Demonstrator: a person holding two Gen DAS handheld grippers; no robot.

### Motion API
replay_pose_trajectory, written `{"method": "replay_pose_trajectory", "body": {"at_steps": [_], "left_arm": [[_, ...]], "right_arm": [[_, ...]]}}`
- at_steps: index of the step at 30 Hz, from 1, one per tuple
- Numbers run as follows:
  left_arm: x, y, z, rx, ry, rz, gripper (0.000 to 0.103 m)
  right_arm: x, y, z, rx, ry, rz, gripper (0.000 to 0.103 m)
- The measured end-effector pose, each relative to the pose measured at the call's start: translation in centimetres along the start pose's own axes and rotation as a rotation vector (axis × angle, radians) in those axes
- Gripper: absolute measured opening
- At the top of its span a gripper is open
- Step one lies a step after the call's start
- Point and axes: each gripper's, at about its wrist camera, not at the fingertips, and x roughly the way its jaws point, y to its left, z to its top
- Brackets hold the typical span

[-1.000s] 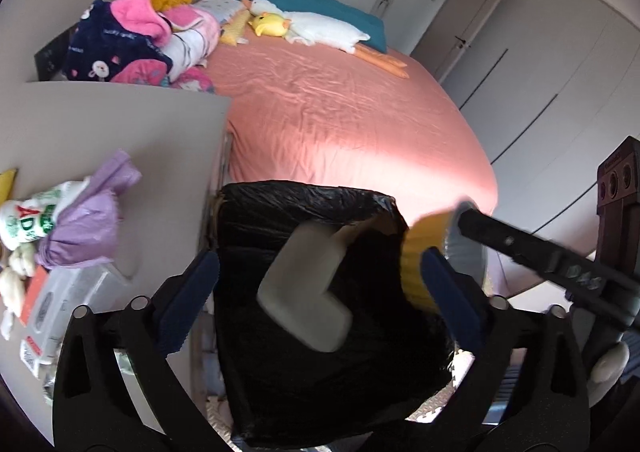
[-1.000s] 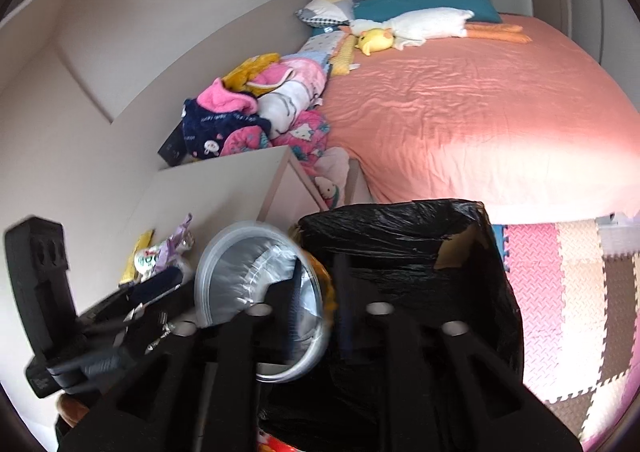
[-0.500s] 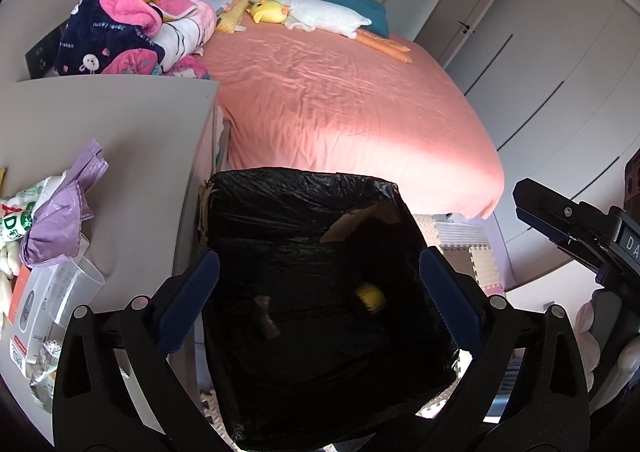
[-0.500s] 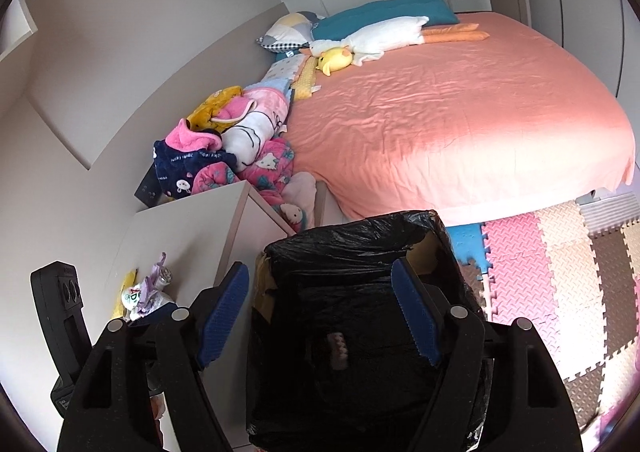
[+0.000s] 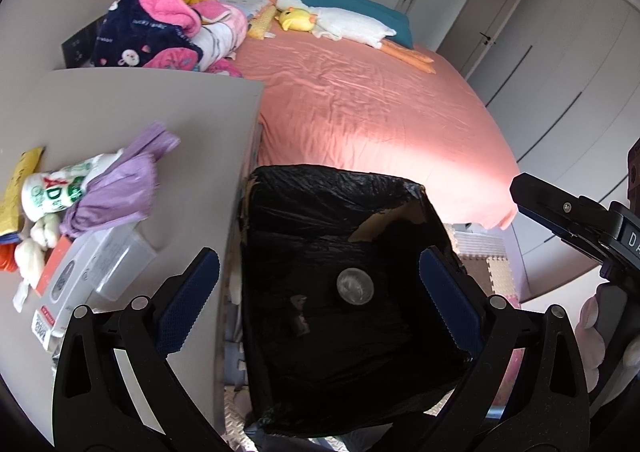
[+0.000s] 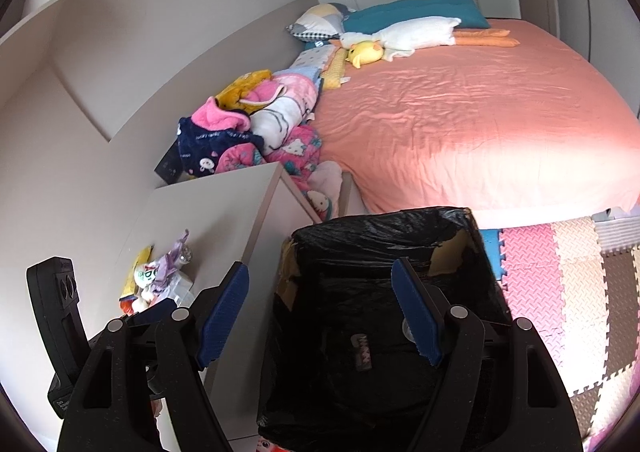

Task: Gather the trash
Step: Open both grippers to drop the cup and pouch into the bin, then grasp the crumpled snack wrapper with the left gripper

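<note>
- Hovering both tools over the bin [image 5: 340, 292]: you hold the left gripper [image 5: 320, 292] and the right gripper [image 6: 320, 316] tilted down at the black-lined opening, which keeps the mouth centred in both wrist views.
- Left gripper: jaws spread wide, nothing between the blue pads [image 5: 188, 300]. Empty.
- Right gripper: jaws also wide apart, nothing gripped; the pads [image 6: 222, 316] frame the liner only. They have just been opening a little further, with no object between them.
- Bin placement: it stands on the floor between the grey cabinet [image 5: 140, 124] and the bed [image 5: 360, 104], close against the cabinet's side. Judged convenient, since trash from the cabinet top has only a short way to travel.
- Already inside: a round clear lid or cup [image 5: 355, 286] lies on the liner floor in the left view, plus a small dark scrap [image 6: 361, 352] (identity too dim to tell).
- Remaining trash: a cluster at the cabinet's near left corner, comprising a purple plastic bag [image 5: 116, 188], a green-printed wrapper [image 5: 56, 192] and clear plastic packaging [image 5: 100, 268], touching one another.
- Judgement: the left gripper sits nearest that pile, so it suits the next pick. The purple bag is limp and will likely drag its neighbours.
- Foam floor mats [image 6: 560, 284] beside the bin look clear of litter.
</note>
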Motion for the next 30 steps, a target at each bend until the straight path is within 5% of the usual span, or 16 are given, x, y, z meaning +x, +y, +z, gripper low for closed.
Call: {"method": "replay_pose_trajectory", "body": {"at_steps": [13,30], "left_arm": [[-2.7,5.5,-2.3,-0.092,-0.023,0.103,0.097],[-3.7,11.5,-5.0,-0.044,-0.001,0.205,0.096]], "right_arm": [[2.7,5.4,-1.3,-0.091,0.074,0.08,0.074],[6.9,10.7,-3.8,-0.115,0.179,0.112,0.074]]}}
